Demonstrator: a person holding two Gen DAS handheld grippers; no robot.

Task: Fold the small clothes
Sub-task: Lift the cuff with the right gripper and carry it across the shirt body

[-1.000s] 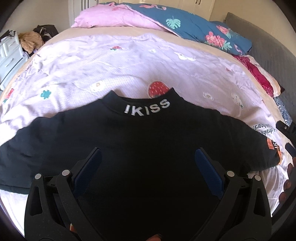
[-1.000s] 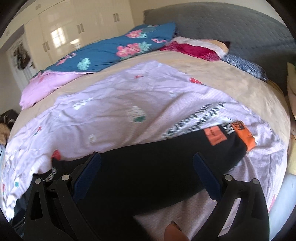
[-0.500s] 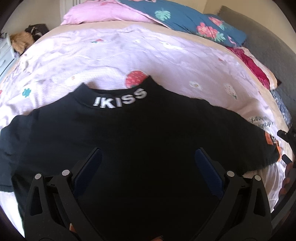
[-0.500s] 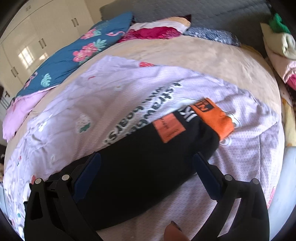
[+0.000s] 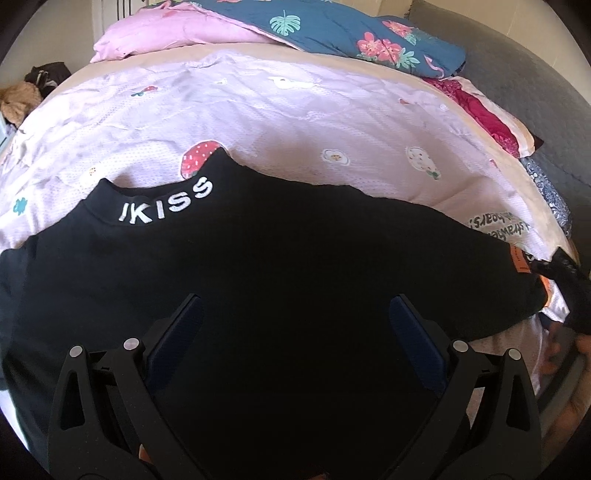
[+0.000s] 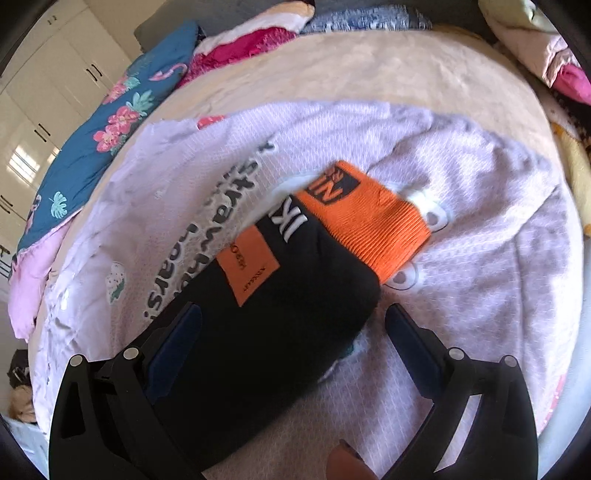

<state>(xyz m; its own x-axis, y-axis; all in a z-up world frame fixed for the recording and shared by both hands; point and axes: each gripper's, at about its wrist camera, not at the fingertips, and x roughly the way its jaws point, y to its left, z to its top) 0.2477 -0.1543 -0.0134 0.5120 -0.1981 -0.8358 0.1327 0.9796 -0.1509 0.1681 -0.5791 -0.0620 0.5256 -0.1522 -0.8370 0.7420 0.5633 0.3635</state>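
A black long-sleeved top (image 5: pixel 280 266) with white "IKISS" on its collar (image 5: pixel 166 201) lies flat on a lilac printed sheet (image 5: pixel 295 122). My left gripper (image 5: pixel 295 321) is open and hovers over the top's body, holding nothing. In the right wrist view the top's right sleeve (image 6: pixel 273 317) ends in an orange cuff (image 6: pixel 365 225) and bears an orange patch (image 6: pixel 247 260). My right gripper (image 6: pixel 293 328) is open, its fingers on either side of the sleeve just below the cuff. The right gripper also shows at the sleeve end in the left wrist view (image 5: pixel 569 284).
The lilac sheet (image 6: pixel 480 221) covers a beige bed (image 6: pixel 388 70). A blue floral duvet (image 5: pixel 351 33) and pink bedding (image 5: pixel 166 33) lie at the far end. Red cloth (image 5: pixel 487 114) and a grey headboard (image 5: pixel 535 85) are at the right. White wardrobes (image 6: pixel 48 96) stand behind.
My right gripper has moved along the sleeve toward the orange cuff, which now sits close in front of it. My left gripper has shifted slightly to the left over the top's body.
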